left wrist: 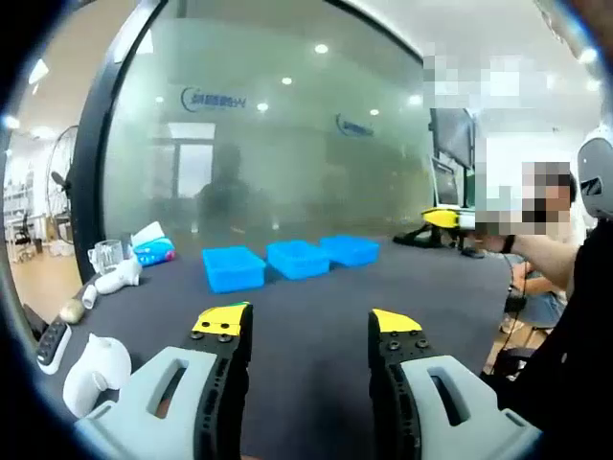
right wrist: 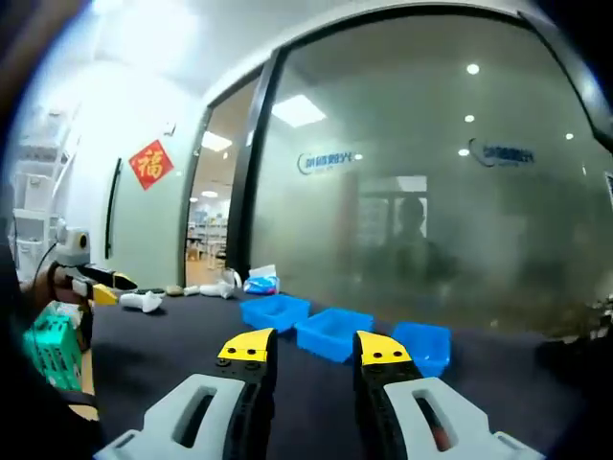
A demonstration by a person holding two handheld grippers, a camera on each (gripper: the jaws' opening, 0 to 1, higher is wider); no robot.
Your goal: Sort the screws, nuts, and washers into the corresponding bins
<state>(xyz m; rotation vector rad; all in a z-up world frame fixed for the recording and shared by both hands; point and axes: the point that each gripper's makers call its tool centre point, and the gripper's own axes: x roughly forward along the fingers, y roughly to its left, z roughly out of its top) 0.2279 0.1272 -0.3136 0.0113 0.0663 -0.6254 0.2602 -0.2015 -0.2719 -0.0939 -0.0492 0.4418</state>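
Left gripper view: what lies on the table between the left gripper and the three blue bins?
In the left gripper view, only bare dark table lies between the left gripper and the blue bins.

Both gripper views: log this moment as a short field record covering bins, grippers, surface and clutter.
bins: three blue bins in a row on the dark table
bin contents: cannot tell
left gripper: open, empty, above the table, short of the bins
right gripper: open, empty, pointed at the bins
screws, nuts, washers: cannot make out any
clutter: white controller, glass mug, at the table's left edge
backdrop: frosted glass wall
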